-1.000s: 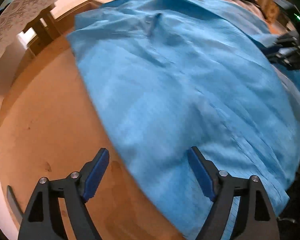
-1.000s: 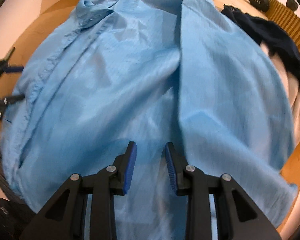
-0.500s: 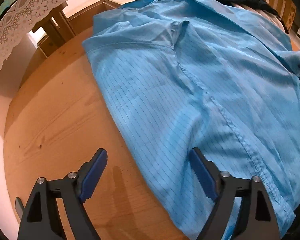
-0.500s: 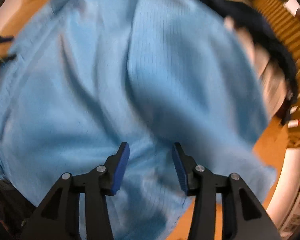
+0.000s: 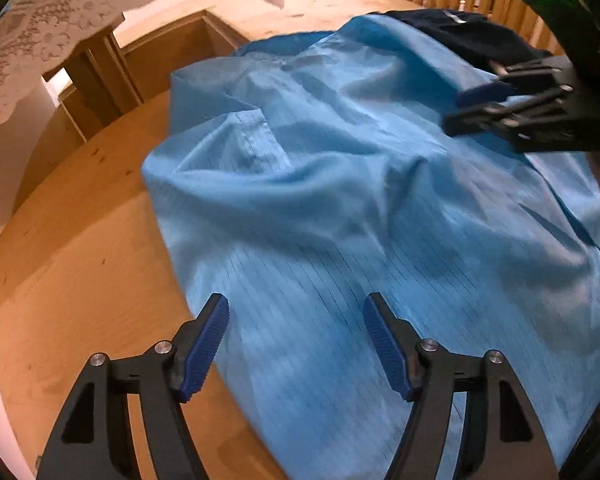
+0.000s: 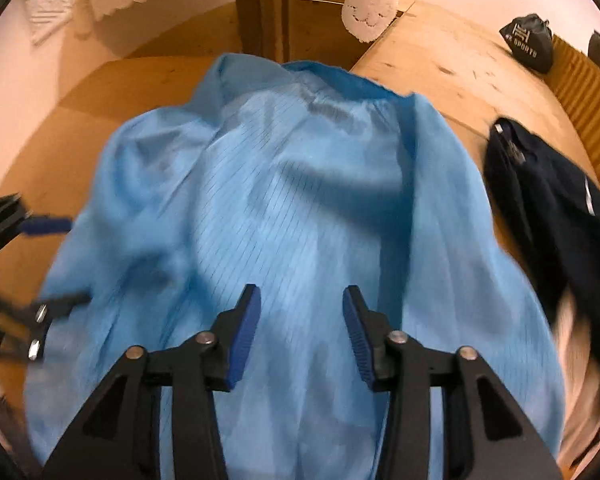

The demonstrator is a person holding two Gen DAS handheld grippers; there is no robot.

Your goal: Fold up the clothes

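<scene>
Surface: wooden table (image 5: pixel 72 264) under us, lace cloth (image 6: pixel 364 16) at 12 o'clock.
Shirt: our blue shirt (image 6: pixel 284 208) lies spread and rumpled, collar at 12, likely laid out for folding.
Dark garment (image 6: pixel 548 208): bunched at 3 o'clock.
Left tongs (image 5: pixel 296 340): parted wide, gripping nothing, over the shirt's edge.
Right tongs (image 6: pixel 300 332): parted, empty, above the shirt.
</scene>
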